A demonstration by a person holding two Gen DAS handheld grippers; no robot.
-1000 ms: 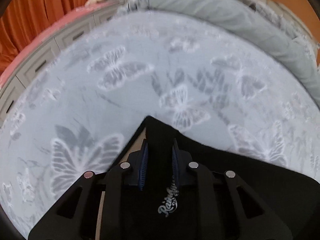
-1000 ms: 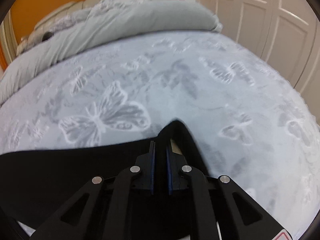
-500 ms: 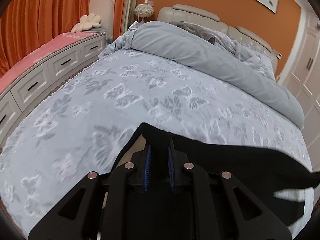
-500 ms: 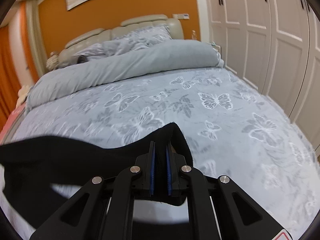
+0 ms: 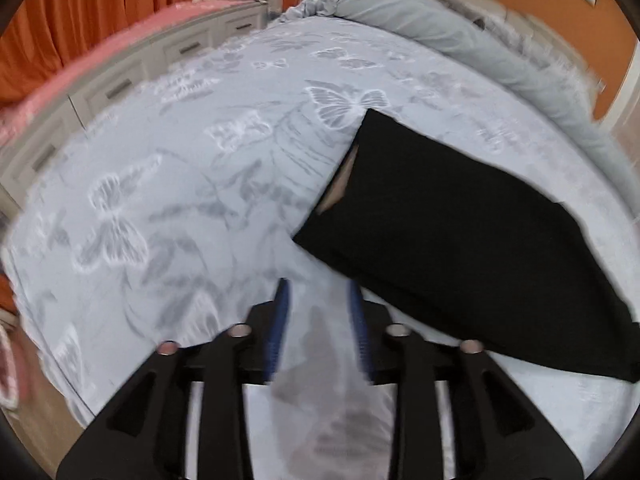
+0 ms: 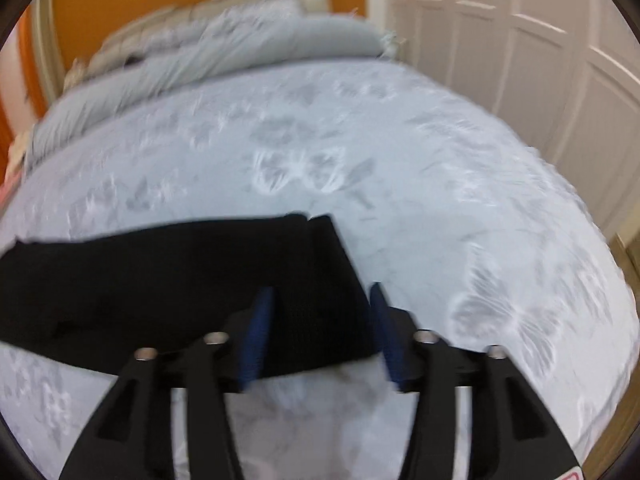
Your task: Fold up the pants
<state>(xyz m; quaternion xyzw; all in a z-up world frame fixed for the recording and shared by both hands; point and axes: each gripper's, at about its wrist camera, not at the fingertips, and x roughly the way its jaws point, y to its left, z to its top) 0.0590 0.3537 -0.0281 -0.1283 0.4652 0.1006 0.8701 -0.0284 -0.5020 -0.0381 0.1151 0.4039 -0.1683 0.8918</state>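
Since you want it flat: black knit pants (image 5: 448,240) lie on the grey butterfly-print bed (image 5: 200,184)
Left tongs (image 5: 318,320): opening, empty
Right tongs (image 6: 320,320): opening, astride cloth edge, not pressing

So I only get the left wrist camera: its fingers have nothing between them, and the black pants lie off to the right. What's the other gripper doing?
Observer: The right gripper is opening. Its blue pads stand clear of the black pants, whose end shows between them.
Operator: Is that end hanging or lying down?
Observer: It is lying down on the butterfly bedspread, though the picture is blurred.
Operator: Anything past the bed on that side?
Observer: White panelled doors stand along it.
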